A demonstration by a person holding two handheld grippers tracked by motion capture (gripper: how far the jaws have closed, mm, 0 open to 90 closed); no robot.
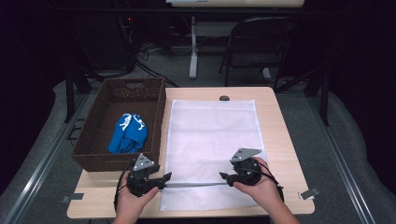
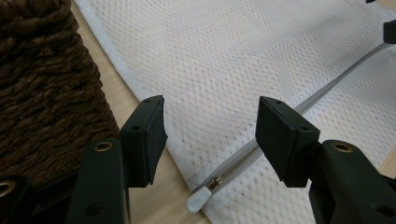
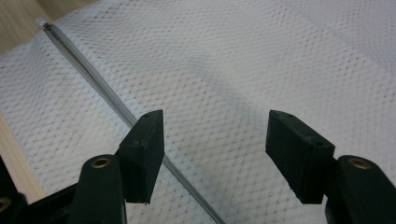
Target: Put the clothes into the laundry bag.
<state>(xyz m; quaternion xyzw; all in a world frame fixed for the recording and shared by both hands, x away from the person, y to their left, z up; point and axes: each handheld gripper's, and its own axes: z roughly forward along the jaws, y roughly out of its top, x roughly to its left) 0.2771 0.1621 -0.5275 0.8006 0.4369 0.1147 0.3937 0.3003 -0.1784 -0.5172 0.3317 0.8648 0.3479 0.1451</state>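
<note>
So on the far left of the bench (image 1: pixel 275 135) there's a dark woven basket (image 1: pixel 93 149) with a blue cloth bundle (image 1: pixel 128 134) sitting in it. Right beside the basket, a white mesh laundry bag (image 1: pixel 212 135) lies flat and takes up most of the middle of the bench, with its near end running close to the front edge.

The left tongs (image 1: pixel 167 177) are held just off the bag's left edge, near the basket's front corner, pointing right toward the zipper (image 1: pixel 196 185). In the left gripper view the left tongs (image 2: pixel 210 135) are spread wide, nothing between them. The zipper's white pull tab (image 2: pixel 198 199) lies on the bench surface right at the bag's edge, low down between the two jaws and a bit closer to the camera than their tips. The zipper line runs off from there up and to the right.

The grey zipper crosses the near part of the bag from left to right, and both tongs sit at either end of the visible stretch.

The right tongs (image 1: pixel 224 177) point left, hovering over the mesh near the zipper's right part. In the right gripper view the right tongs (image 3: pixel 215 140) are spread open too, gripping nothing. The zipper passes diagonally just under the left-hand jaw there, mesh lying between the jaws.
</note>
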